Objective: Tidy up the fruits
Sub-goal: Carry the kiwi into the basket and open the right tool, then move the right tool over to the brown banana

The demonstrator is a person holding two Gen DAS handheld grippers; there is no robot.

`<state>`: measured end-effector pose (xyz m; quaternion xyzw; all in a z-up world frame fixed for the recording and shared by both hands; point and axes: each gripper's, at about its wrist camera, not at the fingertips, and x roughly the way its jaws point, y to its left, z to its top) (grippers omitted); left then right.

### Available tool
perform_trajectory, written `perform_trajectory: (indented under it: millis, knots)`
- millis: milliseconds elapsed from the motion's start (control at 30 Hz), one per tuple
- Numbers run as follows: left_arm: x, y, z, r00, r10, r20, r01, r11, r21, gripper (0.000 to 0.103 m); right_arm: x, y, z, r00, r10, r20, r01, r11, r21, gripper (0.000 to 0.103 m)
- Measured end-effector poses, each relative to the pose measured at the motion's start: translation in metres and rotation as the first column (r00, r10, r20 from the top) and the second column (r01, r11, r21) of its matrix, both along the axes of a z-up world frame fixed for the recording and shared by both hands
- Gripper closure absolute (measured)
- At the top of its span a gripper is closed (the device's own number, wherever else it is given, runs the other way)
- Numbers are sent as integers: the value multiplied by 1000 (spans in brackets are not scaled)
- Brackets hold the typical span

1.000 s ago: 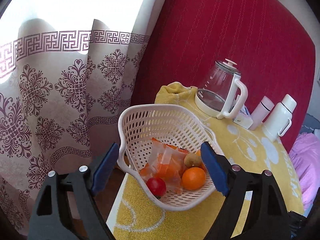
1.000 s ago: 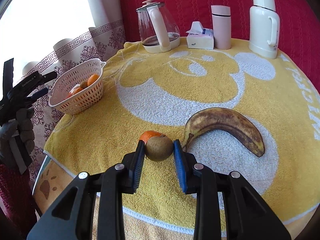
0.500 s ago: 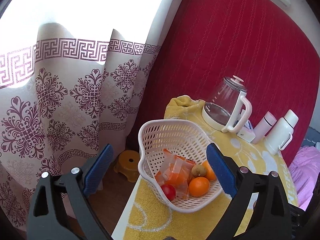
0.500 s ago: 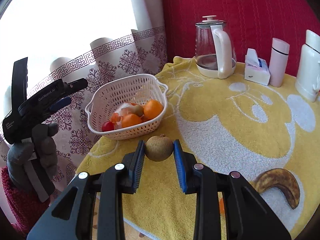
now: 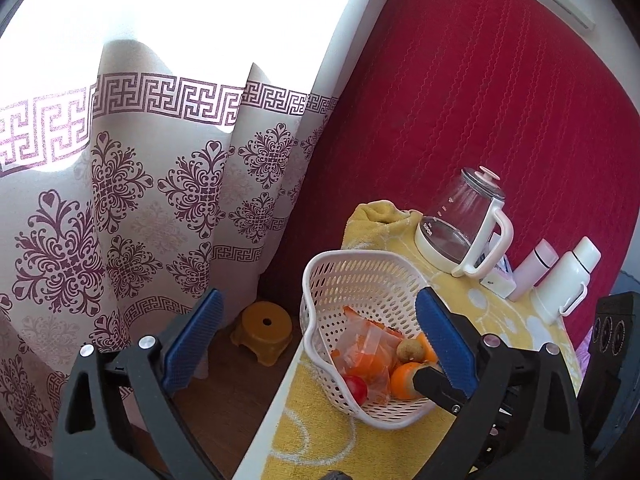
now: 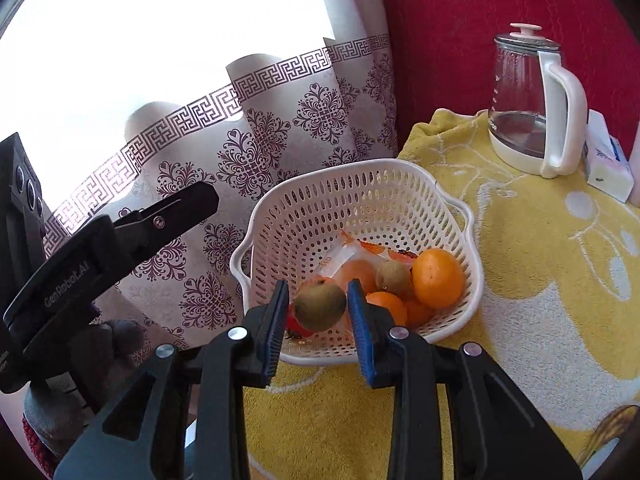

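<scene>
Fingers (image 6: 362, 312) gripping kiwi (image 6: 320, 306) hide basket's (image 6: 360, 176) red fruit (image 6: 295, 326).

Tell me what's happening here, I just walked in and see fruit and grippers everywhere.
A person is sorting fruit into a white basket on a yellow-covered table. The right gripper holds a kiwi over the basket's near edge, above the oranges, another kiwi and a tomato already inside. The left gripper hangs open beside the basket, holding nothing.
</scene>
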<state>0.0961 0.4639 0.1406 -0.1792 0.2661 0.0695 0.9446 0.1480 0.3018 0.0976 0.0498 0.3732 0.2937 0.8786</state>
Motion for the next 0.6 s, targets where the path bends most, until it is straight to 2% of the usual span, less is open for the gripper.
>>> perform_trajectory:
  millis: [33,67,167,333,467,600]
  knots:
    - [0,1,0,1000,3,0,-3,1000,-3,4,3,-1,-2,1000,-8,-13,8,1000,13,58]
    - [0,2,0,1000,5,0,-5,1000,-7,3,4,-5,-3,1000,-25,-18,25,999,28,45]
    - [-2,4,2,1000,12,10,-12,1000,-12,3,3,-19,-7,998,-60,-23,61,997,45,44]
    - [-3,-1,5,999,47,11,-47,999,26,3,0,-48,-14,991,-129,-44,132,988,73,43]
    - [-4,-9,6,999,39,13,-39,998,51,3,-10,-65,-20,984,-171,-48,174,981,81,43]
    - [-6,-20,9,999,36,32,-39,995,92,3,-25,-82,-20,977,-212,-19,212,973,85,34]
